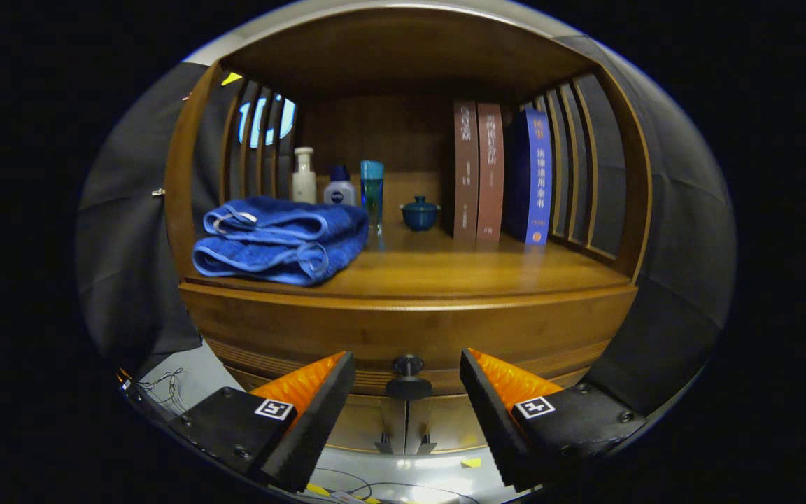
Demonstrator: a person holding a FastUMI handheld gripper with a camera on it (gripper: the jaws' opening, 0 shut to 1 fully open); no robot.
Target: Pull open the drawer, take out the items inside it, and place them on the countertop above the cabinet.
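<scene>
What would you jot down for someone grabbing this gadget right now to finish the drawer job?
Gripper: open, fingers either side of the drawer knob, not pressing on it.
Drawer: looks closed; contents hidden.
Countertop: already holds a folded blue towel, bottles, a small lidded pot and books.
Done: lined up on the knob.
Left: grip, pull open, move items up.

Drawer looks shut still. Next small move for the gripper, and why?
Probably ease forward and close on the drawer knob. The gripper is open, the knob sits centred between its fingers and apart from both, and the drawer front looks flush with the cabinet.
</scene>
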